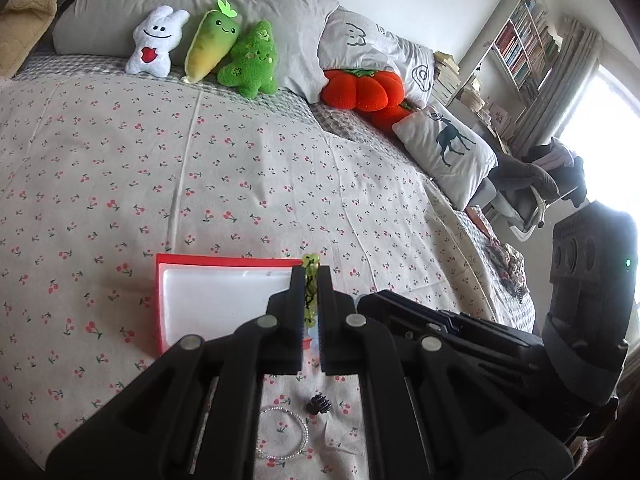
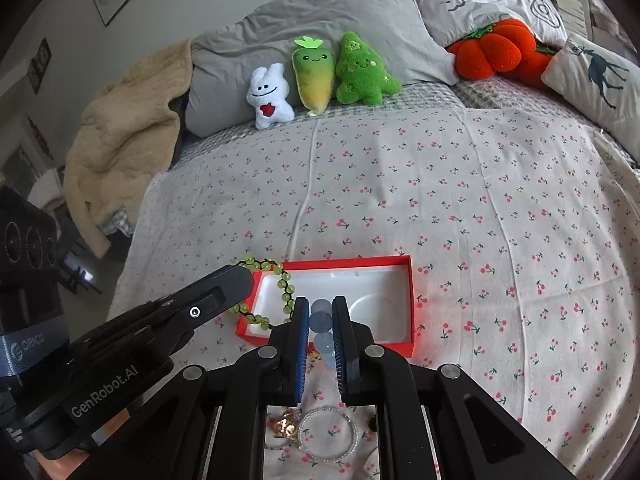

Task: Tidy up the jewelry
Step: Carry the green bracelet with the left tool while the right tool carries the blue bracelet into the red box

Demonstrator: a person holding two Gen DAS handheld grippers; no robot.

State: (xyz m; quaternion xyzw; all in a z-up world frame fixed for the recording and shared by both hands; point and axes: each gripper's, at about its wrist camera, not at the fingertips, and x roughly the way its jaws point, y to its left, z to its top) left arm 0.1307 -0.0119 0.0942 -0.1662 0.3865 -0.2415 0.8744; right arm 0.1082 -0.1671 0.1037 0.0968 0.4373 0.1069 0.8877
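Note:
A red box with a white lining [image 1: 208, 300] [image 2: 376, 304] lies open on the cherry-print bedsheet. My left gripper [image 1: 311, 276] is shut on a green bead bracelet [image 1: 310, 292] and holds it over the box's near left corner; the bracelet's loop [image 2: 280, 292] hangs partly into the box. My right gripper [image 2: 320, 308] is shut on a pale blue bead bracelet [image 2: 321, 322] just above the box's near edge. A clear bead bracelet [image 1: 286, 434] [image 2: 328, 434], a small black clip [image 1: 319, 403] and a gold piece [image 2: 285, 426] lie on the sheet beneath the grippers.
Plush toys sit at the head of the bed: a white bunny [image 2: 270, 96], a carrot [image 2: 314, 76], a green tree [image 2: 362, 70] and an orange pumpkin [image 2: 494, 50]. Grey pillows [image 2: 320, 24], a deer cushion [image 2: 596, 72] and a beige blanket [image 2: 120, 136] ring the bed.

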